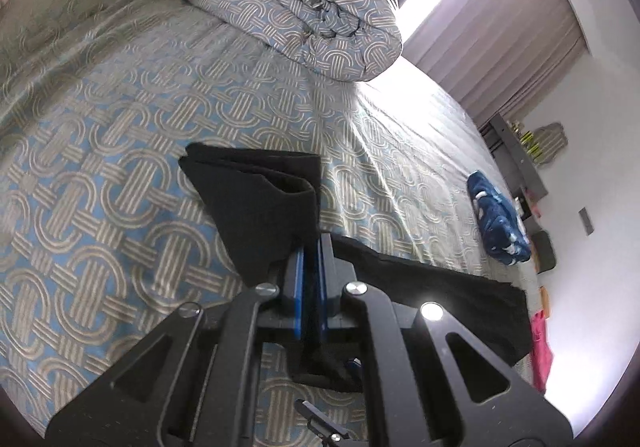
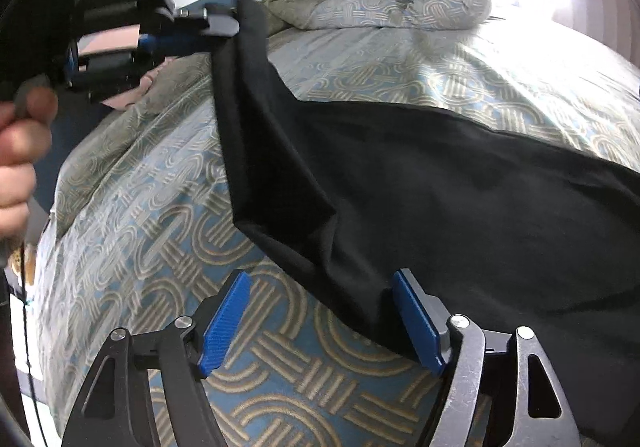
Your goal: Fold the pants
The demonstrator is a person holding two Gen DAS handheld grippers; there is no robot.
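Observation:
The black pants (image 2: pixel 440 187) lie across the patterned bed. My left gripper (image 1: pixel 311 247) is shut on one end of the pants (image 1: pixel 260 203) and holds it lifted above the bed. In the right wrist view the left gripper (image 2: pixel 216 27) shows at upper left with the cloth hanging from it. My right gripper (image 2: pixel 320 311) is open, low over the bed. The pants' lower edge lies between its blue pads (image 2: pixel 226 317), touching the right one.
The bedspread (image 1: pixel 120 167) is blue with tan arches. A rolled duvet (image 1: pixel 312 7) lies at the bed's far end. A dark blue folded garment (image 1: pixel 500 223) sits near the bed's right edge. Curtains (image 1: pixel 500 47) and a shelf (image 1: pixel 520 159) stand beyond.

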